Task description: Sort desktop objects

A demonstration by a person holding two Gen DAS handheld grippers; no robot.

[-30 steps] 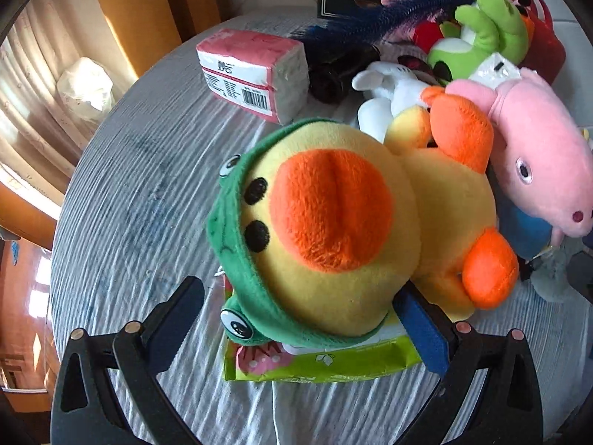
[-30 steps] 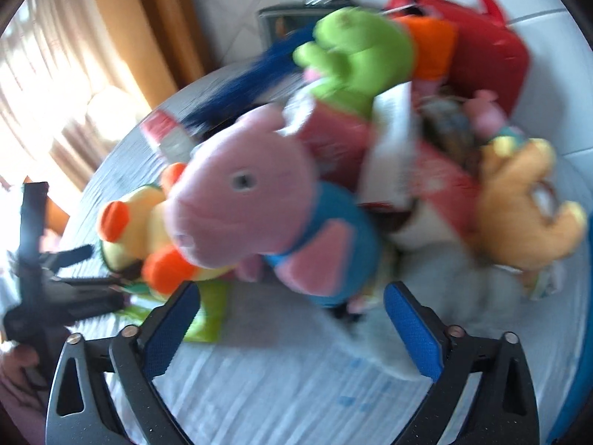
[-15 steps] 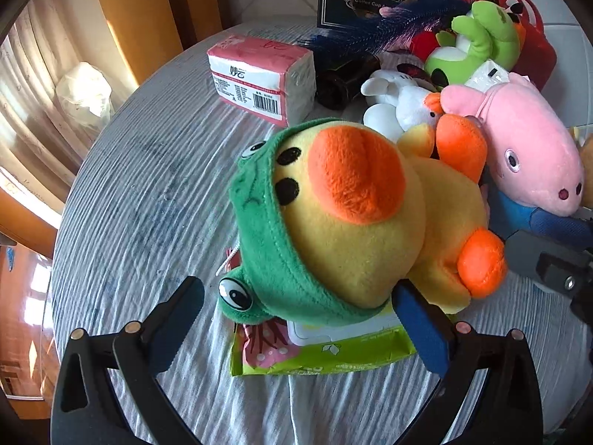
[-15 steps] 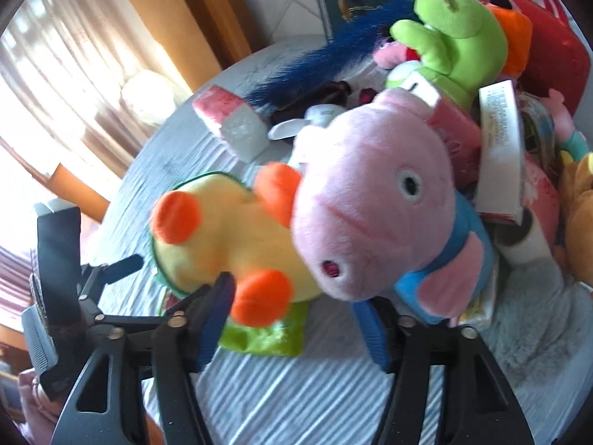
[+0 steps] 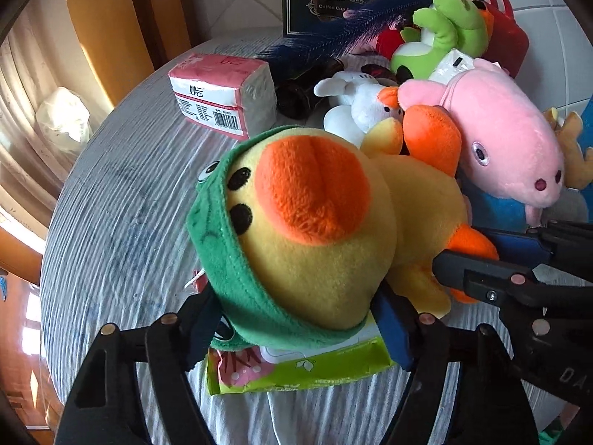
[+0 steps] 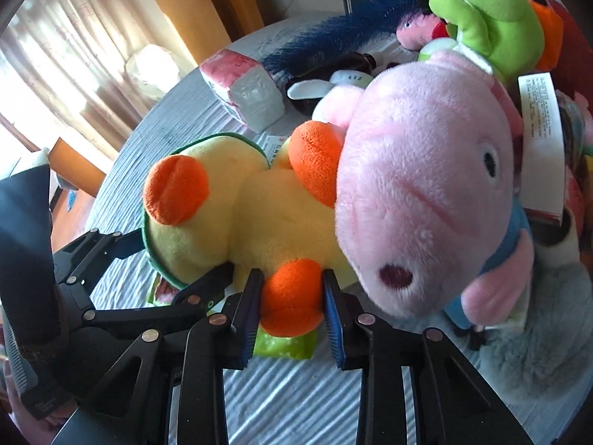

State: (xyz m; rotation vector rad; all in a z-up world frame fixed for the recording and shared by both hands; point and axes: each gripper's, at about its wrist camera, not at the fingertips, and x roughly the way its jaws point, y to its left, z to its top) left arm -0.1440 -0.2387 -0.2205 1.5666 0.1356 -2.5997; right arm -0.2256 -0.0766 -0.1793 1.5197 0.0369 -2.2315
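Note:
A yellow plush duck (image 5: 333, 230) with an orange beak and green frog hood lies on the grey tablecloth. My left gripper (image 5: 296, 319) is shut on the duck's hooded head. My right gripper (image 6: 292, 296) is shut on the duck's orange foot (image 6: 291, 298); it also shows at the right of the left wrist view (image 5: 481, 259). The duck's body shows in the right wrist view (image 6: 237, 207). A pink plush pig (image 6: 426, 193) in a blue shirt leans against the duck, also in the left wrist view (image 5: 504, 137).
A green wet-wipe pack (image 5: 296, 371) lies under the duck. A pink tissue pack (image 5: 222, 92), a blue feather duster (image 5: 341, 26), a white plush (image 5: 355, 107), a green plush (image 5: 444, 40), a red bag (image 5: 507, 33) and a black box (image 5: 333, 3) crowd the far side.
Both grippers have closed: the left on the duck's head, the right on its orange foot. The right gripper moved in toward the duck from the right.

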